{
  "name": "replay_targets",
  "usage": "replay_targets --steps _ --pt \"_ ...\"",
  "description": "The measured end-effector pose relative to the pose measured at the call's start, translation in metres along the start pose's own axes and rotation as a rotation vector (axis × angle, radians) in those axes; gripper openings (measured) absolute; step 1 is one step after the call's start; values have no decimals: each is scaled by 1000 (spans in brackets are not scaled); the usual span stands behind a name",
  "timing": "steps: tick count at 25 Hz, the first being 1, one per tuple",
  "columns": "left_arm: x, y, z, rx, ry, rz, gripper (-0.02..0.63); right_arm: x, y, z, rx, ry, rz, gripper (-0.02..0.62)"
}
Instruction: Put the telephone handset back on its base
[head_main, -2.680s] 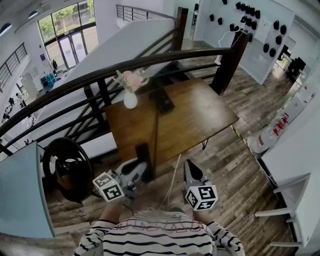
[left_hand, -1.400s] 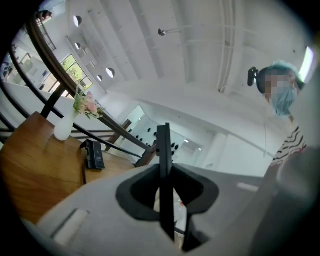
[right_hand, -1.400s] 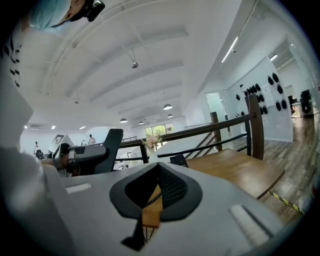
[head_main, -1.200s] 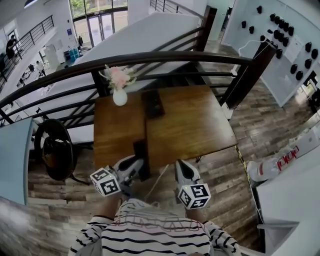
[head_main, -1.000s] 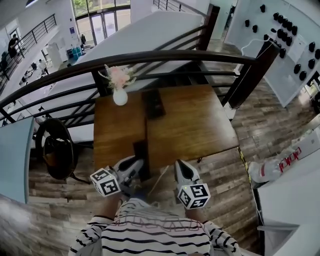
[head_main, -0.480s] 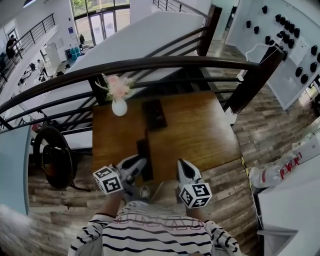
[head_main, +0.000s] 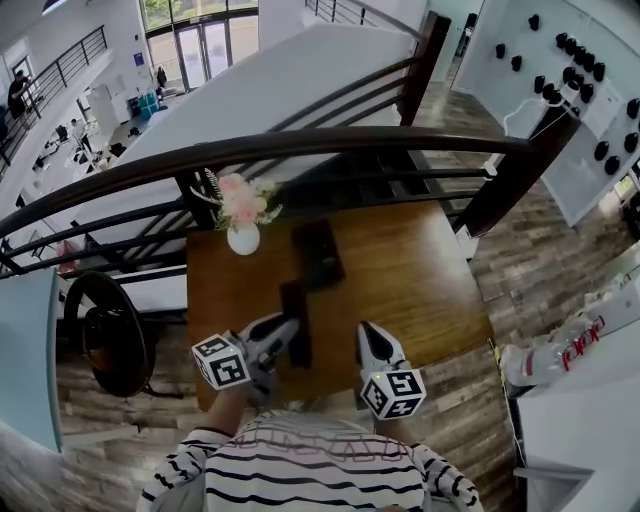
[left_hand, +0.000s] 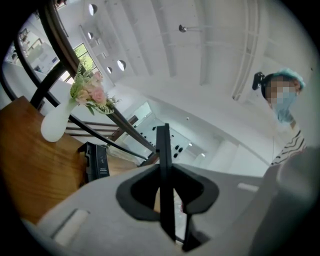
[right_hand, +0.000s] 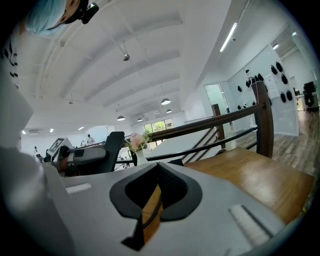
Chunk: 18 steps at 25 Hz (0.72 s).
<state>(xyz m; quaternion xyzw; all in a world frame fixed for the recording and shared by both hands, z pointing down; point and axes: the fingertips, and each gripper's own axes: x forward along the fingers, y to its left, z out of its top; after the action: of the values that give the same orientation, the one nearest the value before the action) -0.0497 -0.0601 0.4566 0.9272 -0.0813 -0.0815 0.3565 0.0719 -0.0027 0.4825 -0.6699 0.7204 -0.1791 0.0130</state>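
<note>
A black handset stands between the jaws of my left gripper, which is shut on it above the near part of the wooden table. In the left gripper view the handset shows edge-on as a thin dark slab clamped in the jaws. Its black base lies farther back at the table's middle, also visible as the base to the left of the jaws. My right gripper hovers beside it over the near edge, shut and holding nothing; its view shows the left gripper with the handset.
A white vase with pink flowers stands left of the base, close to it. A dark railing runs behind the table. A round black chair sits at the left, and a post stands at the table's far right corner.
The table has come closer and both grippers, earlier short of its near edge, now hang over it. The left gripper has kept the handset throughout.
</note>
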Motion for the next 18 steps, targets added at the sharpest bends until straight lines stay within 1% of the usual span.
replay_targets --steps 4,7,10,14,18 --pt "8 24 13 -14 0 -4 72 29 -5 2 -5 9 10 0" --pt "17 45 18 -20 2 16 72 50 -12 6 -13 7 33 0" --pt "36 63 16 -34 0 37 72 67 -30 8 -4 18 55 0" --pt "70 89 21 -19 -27 83 72 92 -59 10 -4 51 118 0" --pt "91 99 25 -10 -62 132 72 106 -79 16 -23 92 191 0"
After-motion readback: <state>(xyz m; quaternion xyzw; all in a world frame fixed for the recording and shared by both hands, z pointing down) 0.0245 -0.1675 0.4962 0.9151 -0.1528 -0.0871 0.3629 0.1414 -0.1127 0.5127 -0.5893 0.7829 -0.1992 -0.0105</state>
